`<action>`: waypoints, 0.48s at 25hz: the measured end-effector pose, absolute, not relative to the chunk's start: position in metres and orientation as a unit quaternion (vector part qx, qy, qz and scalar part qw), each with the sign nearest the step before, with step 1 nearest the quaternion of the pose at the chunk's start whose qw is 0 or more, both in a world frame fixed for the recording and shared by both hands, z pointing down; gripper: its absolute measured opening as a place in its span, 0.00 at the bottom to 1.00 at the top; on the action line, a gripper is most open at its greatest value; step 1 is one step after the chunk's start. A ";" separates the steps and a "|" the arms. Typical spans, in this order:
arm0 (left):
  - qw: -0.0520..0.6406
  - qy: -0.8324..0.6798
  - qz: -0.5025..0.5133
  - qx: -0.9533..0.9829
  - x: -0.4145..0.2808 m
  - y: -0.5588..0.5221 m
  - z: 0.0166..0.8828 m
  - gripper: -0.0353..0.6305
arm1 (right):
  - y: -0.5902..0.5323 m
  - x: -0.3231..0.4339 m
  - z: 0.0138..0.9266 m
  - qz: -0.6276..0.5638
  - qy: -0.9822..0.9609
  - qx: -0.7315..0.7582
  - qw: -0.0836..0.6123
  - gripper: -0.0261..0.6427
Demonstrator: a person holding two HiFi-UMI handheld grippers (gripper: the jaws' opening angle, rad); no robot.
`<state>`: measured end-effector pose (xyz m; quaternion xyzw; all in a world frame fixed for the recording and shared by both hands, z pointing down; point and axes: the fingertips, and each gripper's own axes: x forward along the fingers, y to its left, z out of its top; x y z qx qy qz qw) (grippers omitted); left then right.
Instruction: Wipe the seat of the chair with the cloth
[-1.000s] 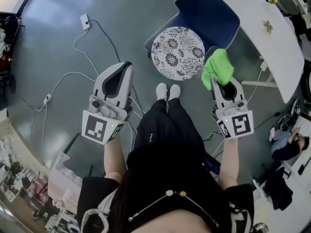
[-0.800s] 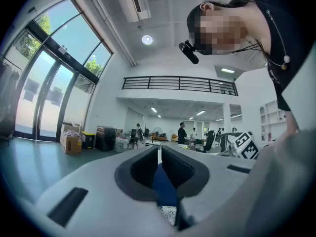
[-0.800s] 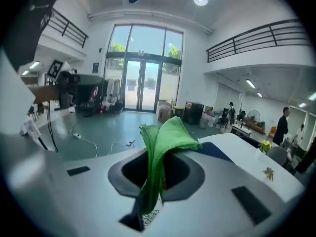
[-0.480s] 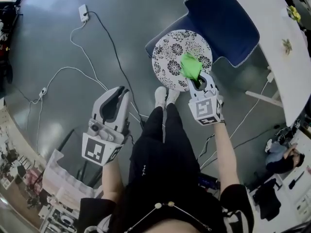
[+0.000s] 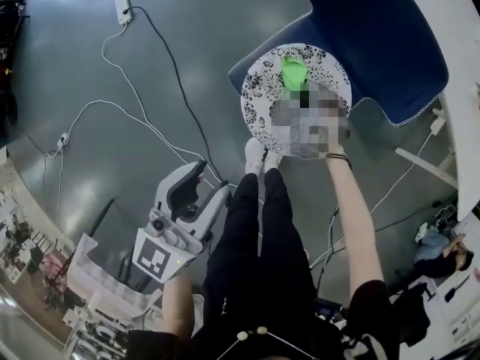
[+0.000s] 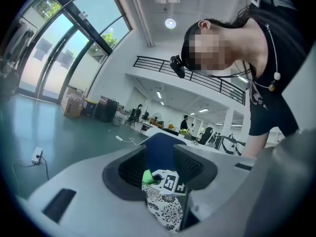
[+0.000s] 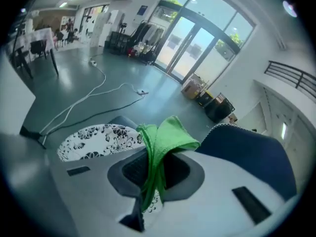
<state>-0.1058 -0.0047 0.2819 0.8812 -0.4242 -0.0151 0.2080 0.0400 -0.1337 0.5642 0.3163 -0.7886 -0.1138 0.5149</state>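
- The person is bending over a blue chair (image 5: 375, 43) and reaching the right gripper (image 5: 304, 94) out over its seat, a round black-and-white flowered cushion (image 5: 262, 115).
- That gripper's fingers (image 7: 134, 168) are clenching a green cloth (image 7: 168, 132). The cloth is running up through the narrow gap between them and flopping over past the tips in a folded bunch.
- Seen from above, the cloth's free end (image 5: 294, 70) is lying over the far half of the cushion, toward the chair's back. I cannot tell whether it is pressing on the fabric.
- The left gripper (image 5: 212, 180) is hanging low at the person's left side, well apart from the chair, over the grey floor (image 5: 90, 66).
- Its fingers (image 6: 129, 171) have just been opening and are standing wide, released, with nothing in their grasp. Through the gap only the distant cushion, cloth and other gripper are showing.
- White cables (image 5: 142, 122) are trailing across the floor to the left of the chair.
- The person's white shoes (image 5: 255, 154) are standing just beside the cushion's near edge.
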 end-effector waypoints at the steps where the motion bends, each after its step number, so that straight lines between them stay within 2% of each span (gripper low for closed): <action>1: 0.218 -0.424 -0.015 0.879 -0.105 -0.005 0.290 0.28 | -0.142 0.037 0.577 -0.135 -0.781 0.305 0.528 0.12; 5: 0.242 -0.429 -0.007 0.870 -0.107 -0.002 0.313 0.28 | -0.164 0.025 0.618 -0.204 -0.749 0.259 0.574 0.12; 12: 0.269 -0.427 0.011 0.863 -0.109 0.004 0.340 0.28 | -0.180 0.023 0.673 -0.233 -0.716 0.219 0.620 0.11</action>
